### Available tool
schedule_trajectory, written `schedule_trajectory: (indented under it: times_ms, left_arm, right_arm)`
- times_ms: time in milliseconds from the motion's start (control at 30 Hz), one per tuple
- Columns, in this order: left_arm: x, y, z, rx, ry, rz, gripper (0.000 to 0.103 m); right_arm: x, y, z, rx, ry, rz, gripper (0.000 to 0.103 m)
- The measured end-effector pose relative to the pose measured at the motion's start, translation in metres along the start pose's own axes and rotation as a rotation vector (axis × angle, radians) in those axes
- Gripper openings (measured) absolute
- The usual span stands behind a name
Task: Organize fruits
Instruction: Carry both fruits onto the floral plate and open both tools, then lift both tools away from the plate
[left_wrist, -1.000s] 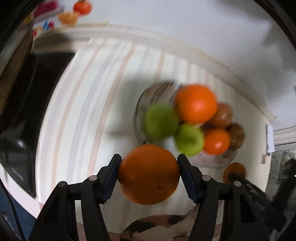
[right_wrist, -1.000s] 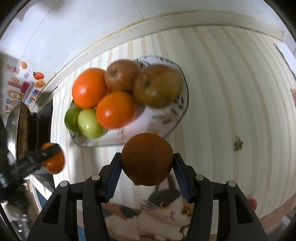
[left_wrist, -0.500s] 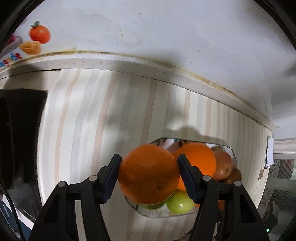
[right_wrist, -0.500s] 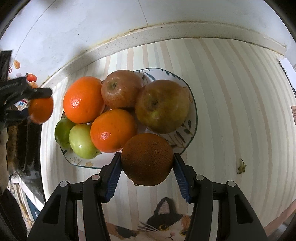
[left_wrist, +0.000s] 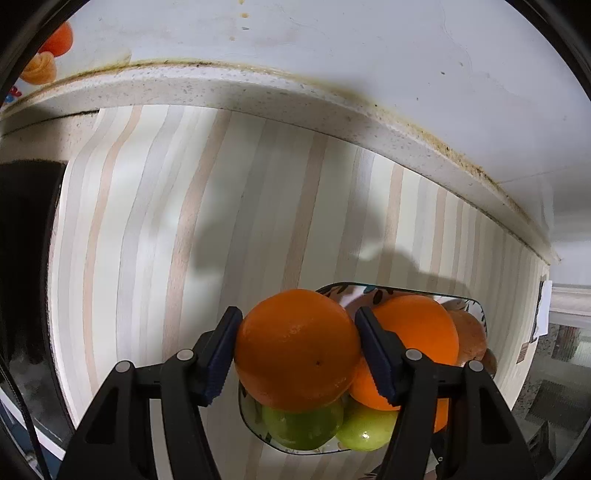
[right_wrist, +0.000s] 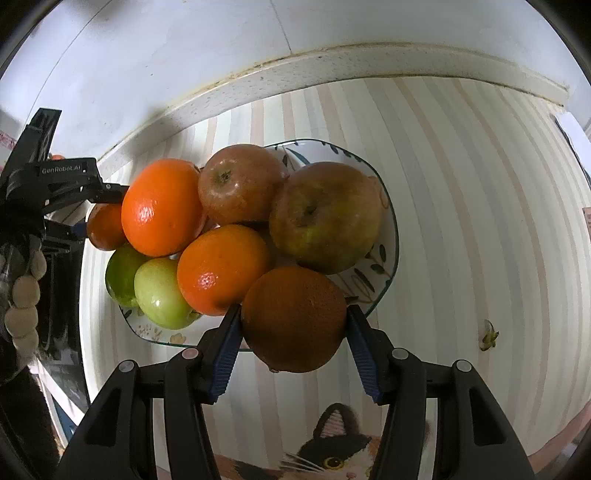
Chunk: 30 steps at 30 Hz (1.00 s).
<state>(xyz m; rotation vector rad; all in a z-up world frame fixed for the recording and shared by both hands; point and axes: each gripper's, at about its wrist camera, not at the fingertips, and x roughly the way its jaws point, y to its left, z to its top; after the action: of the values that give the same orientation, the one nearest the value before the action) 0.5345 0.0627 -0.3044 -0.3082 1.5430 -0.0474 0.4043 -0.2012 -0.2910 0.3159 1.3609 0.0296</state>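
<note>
Both grippers have closed in on the plate (right_wrist: 384, 254) since a second ago, each bringing its fruit to the pile. Left gripper (left_wrist: 298, 350) clamps an orange (left_wrist: 297, 347) between its pads, held above the plate's near-left rim, over two green apples (left_wrist: 301, 428) and just beside another orange (left_wrist: 417, 339). Right gripper (right_wrist: 293, 323) grips a brown fruit (right_wrist: 293, 319) at the plate's near edge, close against an orange and a large red-green apple (right_wrist: 325, 216); whether it touches them I cannot tell. On the plate lie two oranges, two reddish apples and two green apples, heaped together. From the right wrist view the left gripper shows at the far left with its orange beside the pile. Plate sits on the striped table (right_wrist: 480, 184) near the wall; a cat picture (right_wrist: 332, 450) lies in front.
</note>
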Motion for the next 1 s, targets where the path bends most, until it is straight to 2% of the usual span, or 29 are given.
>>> schedule_trajectory:
  times_ms: [133, 167, 233, 400, 500, 567, 667, 833, 1000]
  left_arm:
    - [0.000, -0.004, 0.001, 0.006, 0.009, 0.019, 0.061]
    - [-0.001, -0.004, 0.000, 0.003, 0.010, 0.022, 0.062]
    - [-0.002, -0.004, -0.002, 0.001, 0.015, 0.025, 0.061]
    - [-0.012, -0.003, -0.007, -0.003, 0.006, 0.033, 0.062]
    - [-0.025, -0.003, -0.012, 0.008, -0.021, 0.037, 0.070]
    - [-0.035, -0.006, -0.015, 0.029, -0.044, 0.047, 0.072]
    - [-0.050, -0.011, -0.026, 0.059, -0.077, 0.061, 0.084]
    - [-0.074, -0.017, -0.058, 0.094, -0.134, 0.085, 0.085]
    - [-0.094, -0.022, -0.109, 0.131, -0.205, 0.138, 0.085]
  right_arm:
    - [0.002, -0.002, 0.002, 0.016, 0.012, 0.007, 0.060]
    - [0.002, -0.002, 0.002, 0.017, 0.016, 0.007, 0.063]
    - [0.004, -0.004, 0.003, 0.024, 0.029, 0.012, 0.078]
    - [-0.001, -0.005, 0.002, 0.035, 0.035, 0.049, 0.084]
    - [-0.007, -0.003, 0.002, 0.031, 0.039, 0.060, 0.095]
    - [-0.013, 0.000, 0.002, 0.029, 0.035, 0.054, 0.095]
    - [-0.024, 0.003, 0.003, 0.024, 0.027, 0.060, 0.095]
    - [-0.046, 0.016, 0.002, -0.029, -0.009, 0.003, 0.095]
    - [-0.075, 0.023, -0.005, -0.080, -0.054, -0.074, 0.098]
